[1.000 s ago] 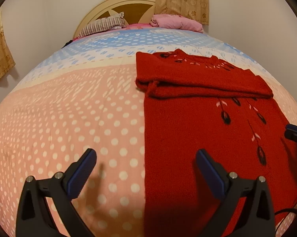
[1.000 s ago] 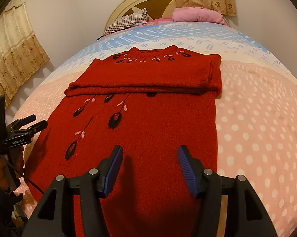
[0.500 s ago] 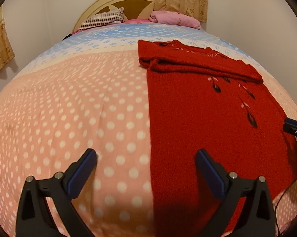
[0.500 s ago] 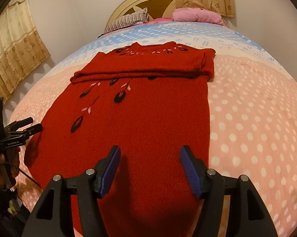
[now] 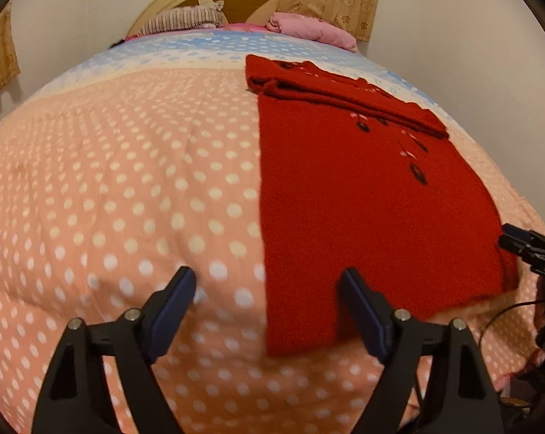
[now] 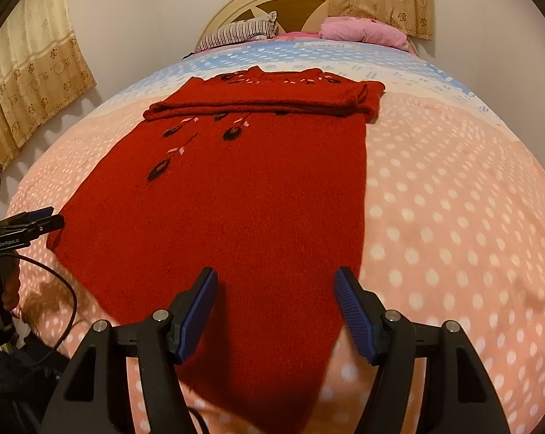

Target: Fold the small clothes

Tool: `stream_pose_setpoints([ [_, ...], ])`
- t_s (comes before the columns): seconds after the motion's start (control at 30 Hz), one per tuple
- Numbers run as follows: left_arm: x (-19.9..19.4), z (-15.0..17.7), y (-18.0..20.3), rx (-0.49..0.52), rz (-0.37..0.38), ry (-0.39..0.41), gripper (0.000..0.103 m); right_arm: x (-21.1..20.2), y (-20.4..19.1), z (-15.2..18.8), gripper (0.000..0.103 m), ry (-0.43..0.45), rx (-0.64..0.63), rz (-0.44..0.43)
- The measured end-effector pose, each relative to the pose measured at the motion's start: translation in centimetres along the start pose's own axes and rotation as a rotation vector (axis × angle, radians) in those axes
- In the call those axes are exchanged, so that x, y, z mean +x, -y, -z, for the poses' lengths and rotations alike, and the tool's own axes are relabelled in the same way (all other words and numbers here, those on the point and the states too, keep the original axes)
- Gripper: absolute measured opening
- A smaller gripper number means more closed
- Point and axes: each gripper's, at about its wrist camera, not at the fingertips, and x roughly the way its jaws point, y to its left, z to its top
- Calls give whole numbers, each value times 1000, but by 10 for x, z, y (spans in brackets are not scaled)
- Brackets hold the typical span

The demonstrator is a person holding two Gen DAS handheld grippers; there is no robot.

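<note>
Both tongs apart and empty, poised at the near hem of the red knit sweater (image 6: 243,195).

Sweater lies flat on the polka-dot bed (image 5: 127,181), long axis running near-to-far, sleeves already folded across the far chest end. Right tongs (image 6: 274,311) hang directly over the near hem, right of centre. Left tongs (image 5: 267,311) straddle the sweater's left edge, the left finger (image 5: 173,303) over bare bedspread. Likely next step: each pinches its near hem corner and carries it far, toward the collar. Right is nearer to its grab.
</note>
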Motion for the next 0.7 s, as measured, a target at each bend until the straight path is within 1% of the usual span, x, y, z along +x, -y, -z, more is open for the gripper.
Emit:
stream_pose_setpoints([
  [0.1,-2,4,1,-13,23,-20,75,-4,3,10,68,-25,11,10],
  [0.13,-3,6,2,-17,29,-24,70,-4,5,12,68,-36,18,8],
  [0.2,-4,7,2,-30,49,-39,65,-10,9,18,68,-31,25,10],
  [0.27,-5,10,2,-51,82,-61,57,-13,12,22,68,-34,37,12],
  [0.37,-6,14,8,-40,96,-72,57,-18,18,26,68,-37,71,-7],
  [0.43,-5,14,10,-42,100,-73,57,-20,20,29,68,-38,97,-35],
  [0.5,-3,15,11,-37,84,-76,57,-20,19,31,68,-41,113,-65],
  [0.53,-2,15,10,-46,77,-78,57,-20,19,32,68,-42,117,-73],
  [0.7,1,16,-2,-98,106,-81,57,-21,16,34,67,-40,125,-90],
])
